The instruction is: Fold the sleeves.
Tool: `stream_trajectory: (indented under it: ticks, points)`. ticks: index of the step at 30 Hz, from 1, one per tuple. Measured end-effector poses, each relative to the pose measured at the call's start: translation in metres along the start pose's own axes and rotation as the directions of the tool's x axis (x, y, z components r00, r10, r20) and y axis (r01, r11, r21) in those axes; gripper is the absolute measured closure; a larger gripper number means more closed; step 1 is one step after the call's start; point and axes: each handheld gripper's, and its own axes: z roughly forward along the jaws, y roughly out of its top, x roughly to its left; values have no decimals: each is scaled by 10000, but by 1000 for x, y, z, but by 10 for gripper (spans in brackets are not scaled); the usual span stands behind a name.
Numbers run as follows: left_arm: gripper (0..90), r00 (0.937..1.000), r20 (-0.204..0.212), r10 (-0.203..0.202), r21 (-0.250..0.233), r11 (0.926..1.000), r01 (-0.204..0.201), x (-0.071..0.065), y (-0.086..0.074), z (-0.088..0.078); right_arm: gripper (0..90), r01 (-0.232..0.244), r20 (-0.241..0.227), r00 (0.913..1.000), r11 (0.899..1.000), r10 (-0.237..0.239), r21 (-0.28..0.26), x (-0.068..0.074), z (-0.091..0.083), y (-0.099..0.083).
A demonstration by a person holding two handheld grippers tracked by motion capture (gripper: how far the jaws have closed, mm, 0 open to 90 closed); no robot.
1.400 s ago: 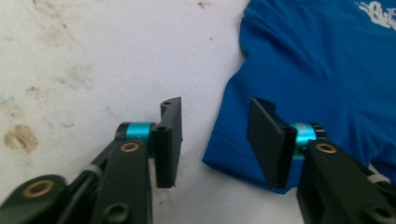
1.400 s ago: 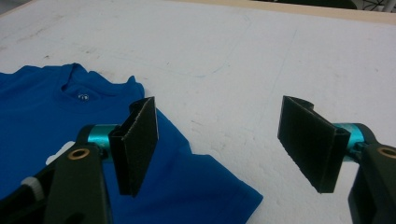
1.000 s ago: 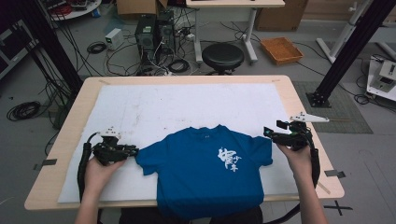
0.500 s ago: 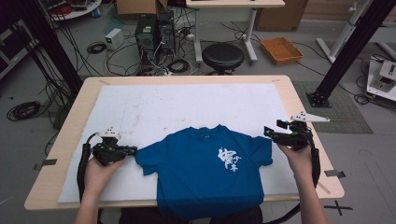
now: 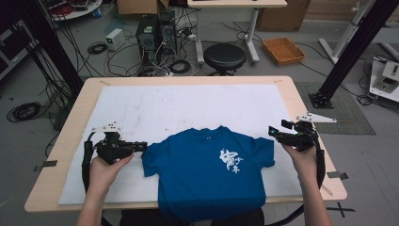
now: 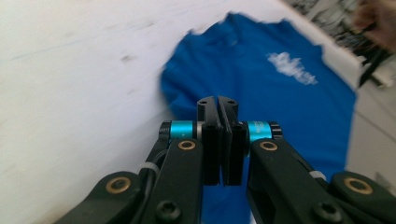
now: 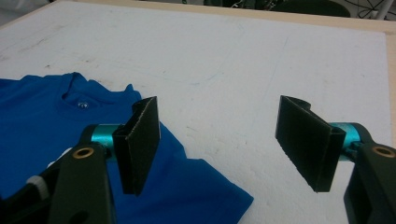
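The wooden tabletop (image 5: 70, 127) carries a white sheet (image 5: 188, 106) that covers most of its surface. On the near half of that sheet lies a blue T-shirt (image 5: 197, 174), front up, collar pointing away from the person, with a white printed emblem (image 5: 229, 160) on its chest; its lower hem hangs over the near edge of the tabletop. Both short sleeves lie spread out to the sides.

The left hand-held gripper (image 5: 141, 147) is held just beside the shirt's left sleeve, pointing toward it. Its jaws have just been closing and now stand pressed together; in the left gripper view (image 6: 218, 105) the pads meet with nothing visible between them, and the blue cloth lies blurred beyond the tips.

The right hand-held gripper (image 5: 272, 132) is held at the shirt's right sleeve, its jaws spread wide. In the right gripper view (image 7: 219, 140) one pad stands over the edge of the blue sleeve and the other over bare white sheet, neither pressing on the cloth.
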Motion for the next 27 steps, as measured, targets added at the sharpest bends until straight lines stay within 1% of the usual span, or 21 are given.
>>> stream_trajectory:
  ticks: [2, 4, 5, 6, 8, 11, 14, 16, 18, 22, 24, 27]
  points:
    - [881, 9994, 338, -122, -115, 9999, 126, -8, 5, 7, 306, -14, 6, 10000, 10000, 14, -34, 0, -1, 0]
    - [881, 9979, 636, -147, -123, 9998, 155, -14, 8, 15, 306, -37, 19, 10000, 10000, 37, -55, -1, -2, 1]
    - [881, 9964, 793, -313, -217, 9992, 331, -18, 10, 21, 306, -43, 11, 10000, 10000, 44, -57, -1, -2, 1]
    - [881, 9948, 948, -369, -266, 9989, 396, -21, 11, 26, 306, -67, 42, 10000, 10000, 67, -68, -2, -3, 1]
    - [881, 9927, 1095, -514, -280, 9981, 548, -26, 14, 37, 306, -94, 33, 10000, 9999, 94, -68, -3, -3, 0]
    - [881, 9907, 1205, -629, -206, 9976, 658, -34, 18, 55, 306, -140, 44, 9999, 9999, 140, -55, -4, -3, 0]
    - [881, 9898, 1196, -773, -80, 9969, 788, -38, 21, 73, 306, -161, 64, 9999, 9999, 161, -35, -4, -3, -1]
    - [881, 9906, 1076, -846, 14, 9964, 850, -40, 22, 85, 312, -142, 57, 9999, 9999, 142, -19, -4, -4, -1]
    - [881, 9900, 993, -1001, 11, 9949, 1005, -42, 23, 96, 313, -149, 54, 9999, 9999, 149, -18, -5, -4, -2]
    - [881, 9890, 917, -1162, 120, 9932, 1156, -45, 23, 114, 314, -201, 100, 9997, 9998, 201, 26, -7, -4, -3]
    - [880, 9908, 715, -1147, 259, 9932, 1131, -45, 22, 122, 315, -233, 122, 9997, 9997, 232, 46, -8, -4, -4]
    - [879, 9918, 629, -1116, 437, 9931, 1090, -44, 20, 132, 316, -245, 116, 9996, 9997, 244, 51, -8, -4, -4]
